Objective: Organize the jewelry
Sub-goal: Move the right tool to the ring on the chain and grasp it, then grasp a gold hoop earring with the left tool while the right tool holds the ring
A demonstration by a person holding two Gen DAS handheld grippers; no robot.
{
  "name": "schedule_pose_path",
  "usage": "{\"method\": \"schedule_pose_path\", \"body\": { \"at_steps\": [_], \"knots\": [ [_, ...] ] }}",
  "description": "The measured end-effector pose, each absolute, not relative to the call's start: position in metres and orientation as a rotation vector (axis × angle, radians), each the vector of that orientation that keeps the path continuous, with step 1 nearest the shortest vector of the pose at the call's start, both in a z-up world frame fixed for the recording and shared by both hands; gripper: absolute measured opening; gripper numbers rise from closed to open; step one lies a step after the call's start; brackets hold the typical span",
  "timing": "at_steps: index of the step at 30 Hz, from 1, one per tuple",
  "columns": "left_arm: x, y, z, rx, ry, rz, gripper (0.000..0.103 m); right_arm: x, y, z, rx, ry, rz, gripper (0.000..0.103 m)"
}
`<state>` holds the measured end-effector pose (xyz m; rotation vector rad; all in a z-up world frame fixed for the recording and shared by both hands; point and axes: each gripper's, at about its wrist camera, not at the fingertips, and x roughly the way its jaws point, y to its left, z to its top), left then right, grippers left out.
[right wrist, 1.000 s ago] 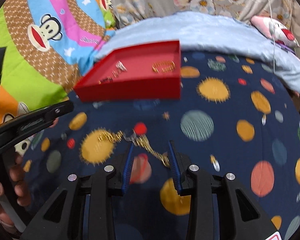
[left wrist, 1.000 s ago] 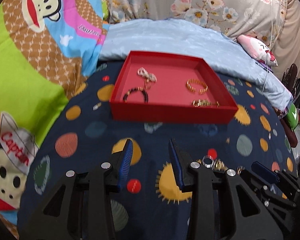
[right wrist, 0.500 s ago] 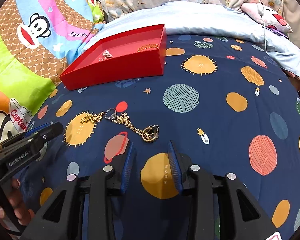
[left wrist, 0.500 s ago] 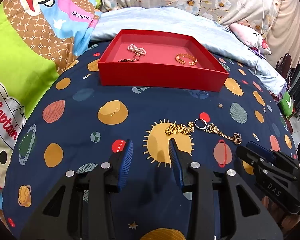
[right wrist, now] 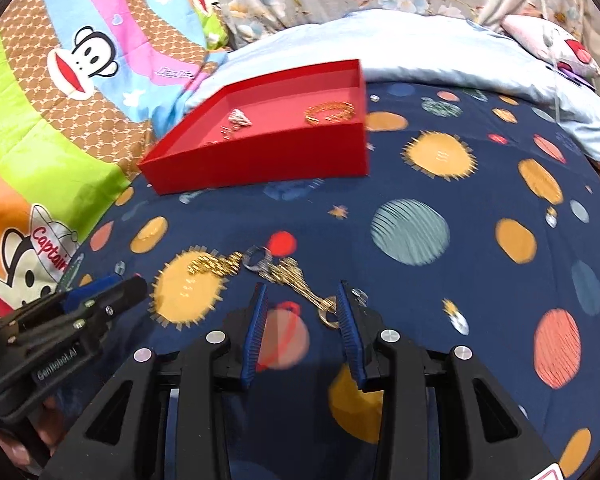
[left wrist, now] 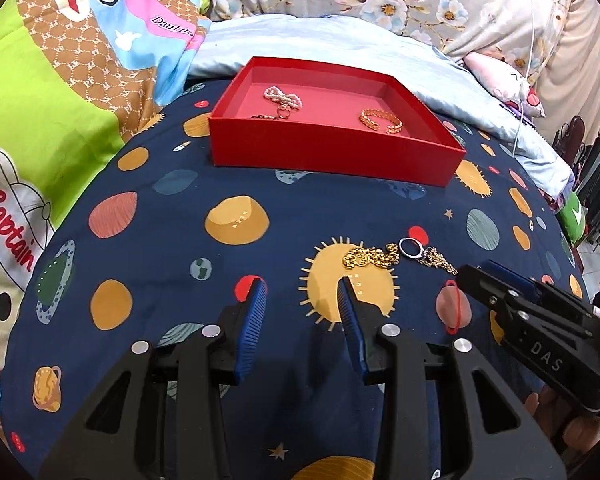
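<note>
On the bed's navy planet-print cover point(left wrist: 148, 248), toward the left and far side, sits a red tray point(left wrist: 332, 160) that serves as the collecting place: it already holds a pearl piece point(left wrist: 283, 97), a small ring just below it and a gold bangle point(left wrist: 381, 120), with a dark beaded piece barely visible behind the near wall. Nearer the camera, the left claw point(left wrist: 303, 300) hovers low over the cover, released and holding nothing, its blue pads parted over the sun print, probably waiting its turn beside the loose pieces. Just to its right lies what has yet to be sorted: a bunched gold chain point(left wrist: 370, 257), a silver ring point(left wrist: 410, 247) touching it, and a second gold chain trailing off rightward. In the right wrist view that second gold chain point(right wrist: 296, 278) runs down between the pads of the right claw point(right wrist: 302, 312), ending in a gold loop point(right wrist: 329, 314) close to the right pad. This claw is also released, straddling the chain's end, seemingly lined up to pinch it and carry it to the tray. The frame is slightly blurred, so contact with the loop cannot be judged.
</note>
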<state>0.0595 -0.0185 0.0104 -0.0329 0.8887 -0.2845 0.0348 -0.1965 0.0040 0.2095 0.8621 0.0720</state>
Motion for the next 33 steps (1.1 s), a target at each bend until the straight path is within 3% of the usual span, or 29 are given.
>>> {"method": "schedule_pose_path", "body": {
  "at_steps": [8, 13, 24, 28, 33],
  "knots": [
    [0.06, -0.001, 0.012, -0.051, 0.887, -0.257, 0.036, 0.06, -0.174, 0.006, 0.168, 0.858, 0.123, 0.034],
    [0.06, 0.004, 0.012, -0.054, 0.889, -0.257, 0.036, 0.069, -0.167, -0.004, 0.158, 0.898, 0.146, 0.017],
    [0.06, 0.005, 0.005, -0.065, 0.908, -0.266, 0.036, 0.075, -0.161, -0.008, 0.114, 0.916, 0.124, 0.017],
    [0.06, 0.005, 0.004, -0.072, 0.913, -0.271, 0.036, 0.076, -0.162, -0.008, 0.108, 0.914, 0.113, 0.008],
    [0.059, 0.002, 0.006, -0.074, 0.913, -0.28, 0.036, 0.069, -0.165, -0.002, 0.119, 0.885, 0.103, 0.008]
  ]
}}
